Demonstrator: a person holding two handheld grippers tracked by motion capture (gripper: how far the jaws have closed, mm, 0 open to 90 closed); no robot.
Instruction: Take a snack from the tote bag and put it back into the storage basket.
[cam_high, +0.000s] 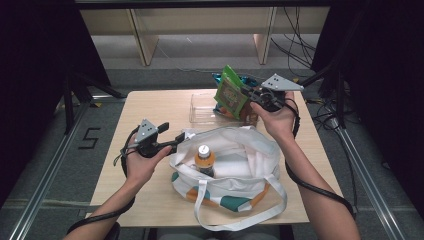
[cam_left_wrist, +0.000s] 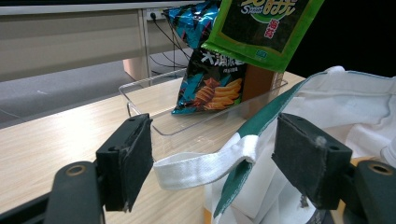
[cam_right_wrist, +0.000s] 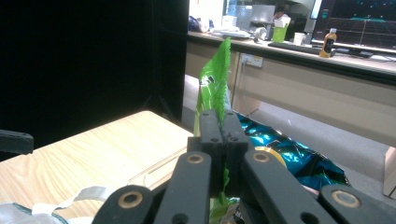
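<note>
One thin edge is all the right gripper (cam_high: 248, 93) pinches of the green packet (cam_high: 231, 93) above the far clear tray (cam_high: 200, 111), so it may slip, while the left gripper (cam_high: 176, 139) gapes around the bag's strap (cam_left_wrist: 205, 161).

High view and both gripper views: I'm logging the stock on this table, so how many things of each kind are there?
Snack packets: 2, green foil packet and dark blue chip bag
Orange-capped drink bottles: 1
White canvas tote bags: 1
Clear plastic trays: 1
Total: 5
</note>
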